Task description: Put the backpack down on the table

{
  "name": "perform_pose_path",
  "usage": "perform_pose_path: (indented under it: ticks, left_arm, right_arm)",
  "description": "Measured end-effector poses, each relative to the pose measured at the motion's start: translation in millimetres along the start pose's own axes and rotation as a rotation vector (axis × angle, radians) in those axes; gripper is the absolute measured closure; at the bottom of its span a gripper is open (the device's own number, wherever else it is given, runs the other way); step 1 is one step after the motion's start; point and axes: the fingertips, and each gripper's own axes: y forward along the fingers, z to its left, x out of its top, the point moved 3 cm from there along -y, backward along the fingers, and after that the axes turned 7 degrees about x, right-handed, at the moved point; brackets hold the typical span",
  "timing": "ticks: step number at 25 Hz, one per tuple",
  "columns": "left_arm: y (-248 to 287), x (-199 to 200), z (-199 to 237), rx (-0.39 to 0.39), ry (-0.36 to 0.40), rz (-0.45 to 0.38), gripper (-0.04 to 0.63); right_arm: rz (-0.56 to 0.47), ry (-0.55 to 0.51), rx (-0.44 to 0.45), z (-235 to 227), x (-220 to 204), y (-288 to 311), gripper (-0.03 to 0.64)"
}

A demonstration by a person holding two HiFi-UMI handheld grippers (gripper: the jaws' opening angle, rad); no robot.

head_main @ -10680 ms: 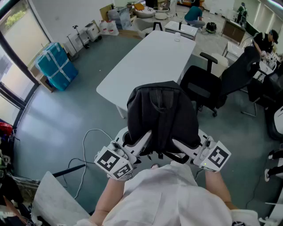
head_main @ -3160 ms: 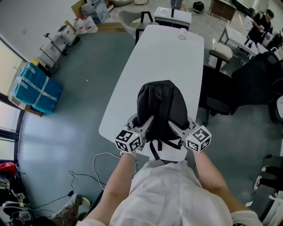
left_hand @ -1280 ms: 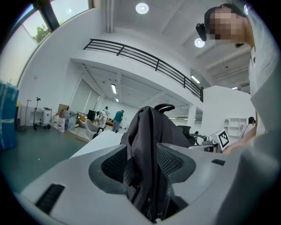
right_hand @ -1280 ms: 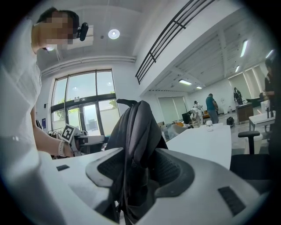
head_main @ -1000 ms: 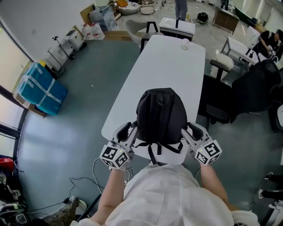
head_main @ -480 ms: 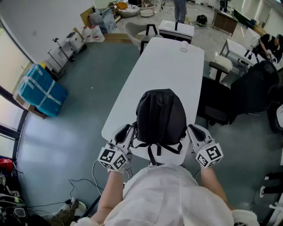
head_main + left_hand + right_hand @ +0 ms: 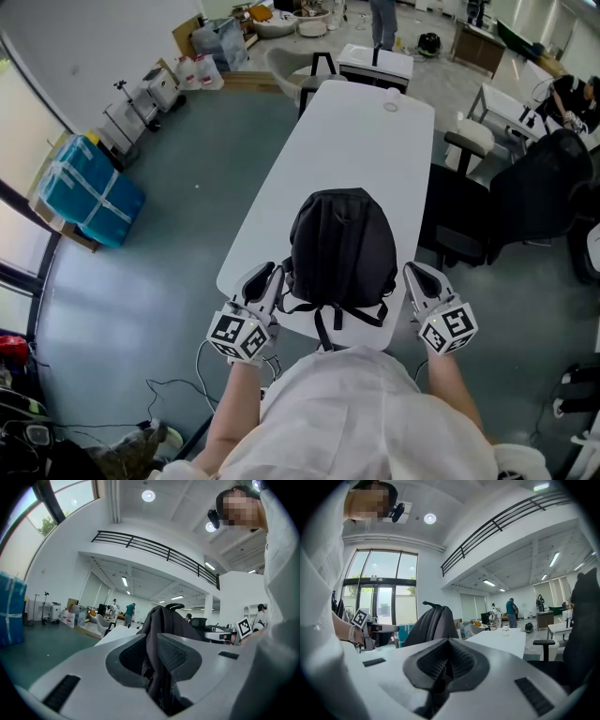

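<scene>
The black backpack [image 7: 342, 248] stands upright on the near end of the long white table [image 7: 356, 131]. My left gripper [image 7: 272, 277] is against the pack's left side. In the left gripper view its jaws [image 7: 152, 641] are closing, with the pack's black strap fabric [image 7: 157, 677] pinched between the pads. My right gripper [image 7: 413, 275] is just off the pack's right side, not touching it. In the right gripper view it [image 7: 449, 644] is shut with nothing inside, and the backpack [image 7: 431, 625] rises beyond it to the left.
Dark office chairs [image 7: 469, 225] stand close to the table's right edge. A small cup [image 7: 391, 106] sits at the table's far end. A blue wrapped crate [image 7: 84, 192] is on the floor at the left, and a cable [image 7: 211, 352] lies near my feet.
Both grippers' jaws have narrowed from wide open. The right gripper has drawn slightly away from the backpack's side. The backpack stays where it was on the table.
</scene>
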Motion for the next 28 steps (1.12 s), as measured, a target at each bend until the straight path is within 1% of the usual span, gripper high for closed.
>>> perform_pose_path:
  ticks: [3, 6, 10, 14, 19, 28]
  left_arm:
    - [-1.0, 0.1, 1.8, 0.019, 0.019, 0.002, 0.506]
    - [-0.6, 0.8, 5.4, 0.056, 0.036, -0.002, 0.515]
    - [-2.5, 5.5, 11.7, 0.109, 0.05, -0.014, 0.536]
    - [-2.8, 6.6, 16.0, 0.151, 0.067, -0.019, 0.538]
    - [-5.5, 10.2, 18.9, 0.156, 0.074, -0.016, 0.541]
    - [-5.2, 6.1, 17.2, 0.142, 0.073, -0.011, 0.541]
  right_arm:
    - [0.004, -0.015, -0.011, -2.3, 0.5, -1.9, 0.598]
    - [0.001, -0.017, -0.027, -5.8, -0.3, -3.4, 0.597]
    - [0.009, -0.01, -0.068, -11.2, 0.0, -6.2, 0.597]
    - [0.003, -0.01, -0.101, -18.9, 0.4, -9.1, 0.598]
    - [0.001, -0.014, -0.134, -25.8, 7.6, -15.3, 0.597]
    - [0.017, -0.033, -0.127, -26.6, 6.4, -16.0, 0.598]
